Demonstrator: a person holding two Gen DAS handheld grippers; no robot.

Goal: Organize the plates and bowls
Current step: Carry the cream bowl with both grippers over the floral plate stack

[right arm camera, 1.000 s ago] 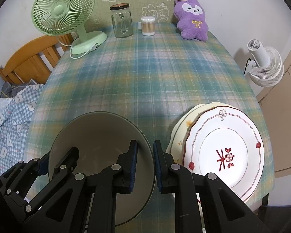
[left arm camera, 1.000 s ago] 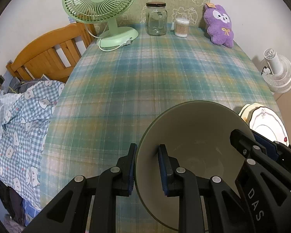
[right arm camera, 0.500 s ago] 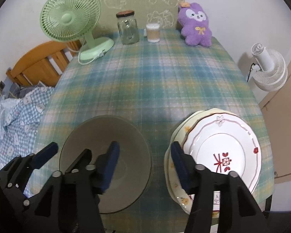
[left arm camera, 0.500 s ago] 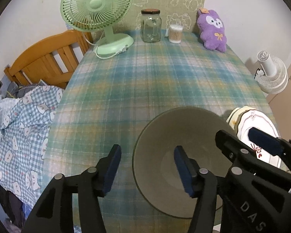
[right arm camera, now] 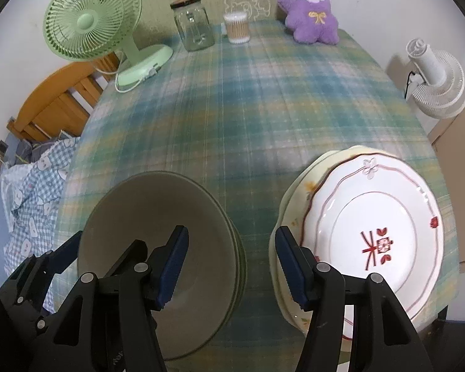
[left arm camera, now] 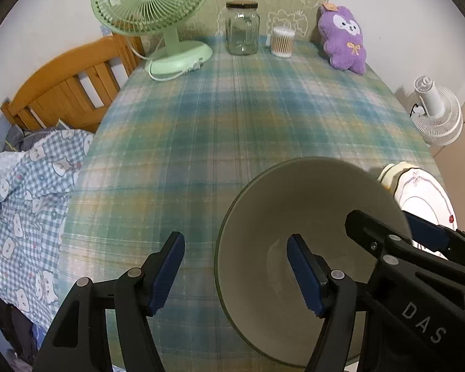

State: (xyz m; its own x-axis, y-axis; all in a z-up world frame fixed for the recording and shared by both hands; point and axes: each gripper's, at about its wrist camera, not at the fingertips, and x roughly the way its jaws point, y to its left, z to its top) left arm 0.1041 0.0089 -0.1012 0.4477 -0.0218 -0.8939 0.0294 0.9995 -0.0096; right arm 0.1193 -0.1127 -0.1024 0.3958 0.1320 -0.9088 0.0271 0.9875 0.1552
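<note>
From the right wrist view we see the white plate (right arm camera: 375,232) whole: glossy, scalloped, with a thin red rim line and a red motif at its centre, lying on a cream plate (right arm camera: 297,192) whose edge peeks out on the left. The left wrist view gives us only a sliver of that stack at the far right edge, partly behind the right gripper (left arm camera: 381,226). The right view also shows that the olive bowl (right arm camera: 158,217) sits in at least one more of the same kind (thin stacked rims show on its right side); the left view shows only a single smooth, matte, wide-flared bowl (left arm camera: 297,217).

The bowl stack rests on the near part of the desk (left arm camera: 232,117), just left of the plates, on a soft teal-and-yellow plaid cloth.

Our left gripper (left arm camera: 235,272) has just been opening: its ribbed blue fingers (left arm camera: 167,269) are spread, one outside the bowl's left rim over the cloth, the other hanging inside the bowl, neither pressing on the rim. The right gripper (right arm camera: 231,263) has likewise opened; its fingers (right arm camera: 173,260) straddle the bowl's right rim, one over the bowl's inside, the other over the left edge of the plate stack, gripping nothing.
</note>
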